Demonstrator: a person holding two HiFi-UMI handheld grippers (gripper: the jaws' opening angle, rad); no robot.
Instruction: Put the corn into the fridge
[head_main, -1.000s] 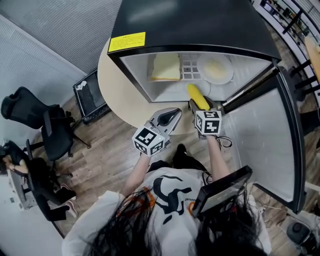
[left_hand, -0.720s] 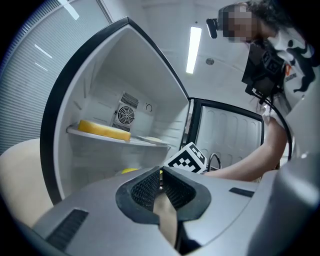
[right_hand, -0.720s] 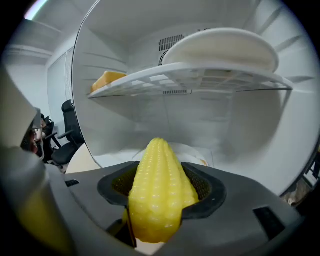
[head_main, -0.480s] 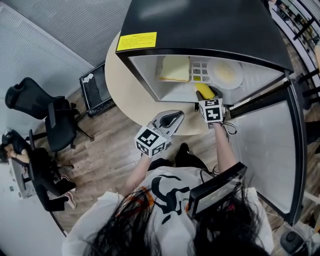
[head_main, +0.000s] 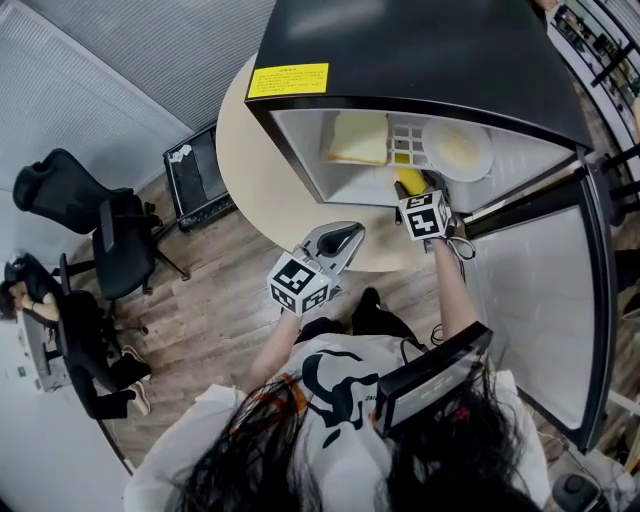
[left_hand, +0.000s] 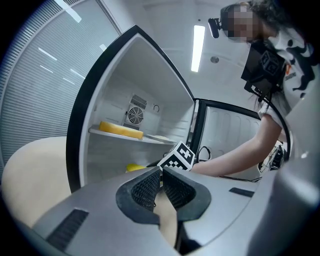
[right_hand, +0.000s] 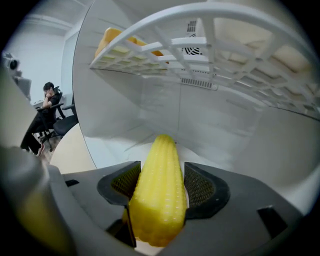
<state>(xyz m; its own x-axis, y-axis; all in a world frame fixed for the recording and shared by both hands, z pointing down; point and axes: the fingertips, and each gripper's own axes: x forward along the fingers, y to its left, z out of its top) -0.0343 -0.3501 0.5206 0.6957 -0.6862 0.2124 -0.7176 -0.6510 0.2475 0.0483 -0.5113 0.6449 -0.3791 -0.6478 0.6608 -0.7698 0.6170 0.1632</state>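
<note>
A yellow corn cob (right_hand: 157, 190) sits clamped between the jaws of my right gripper (right_hand: 161, 184), its tip pointing into the fridge's lower compartment. From the head view the corn (head_main: 409, 181) pokes past the fridge (head_main: 420, 60) opening under the wire shelf (right_hand: 200, 40), with the right gripper (head_main: 417, 195) just behind it. My left gripper (head_main: 338, 238) hangs shut and empty over the round table's edge, outside the fridge; in the left gripper view (left_hand: 161, 181) its pads meet.
The fridge door (head_main: 540, 300) stands wide open at the right. On the wire shelf lie a yellow cheese block (head_main: 357, 138) and a white plate (head_main: 458, 148). The fridge stands on a round beige table (head_main: 255, 190). Office chairs (head_main: 90, 250) and a seated person (right_hand: 46, 107) are off left.
My right gripper has carried the corn forward from the table's edge into the fridge opening. The left gripper has stayed in place, shut.
</note>
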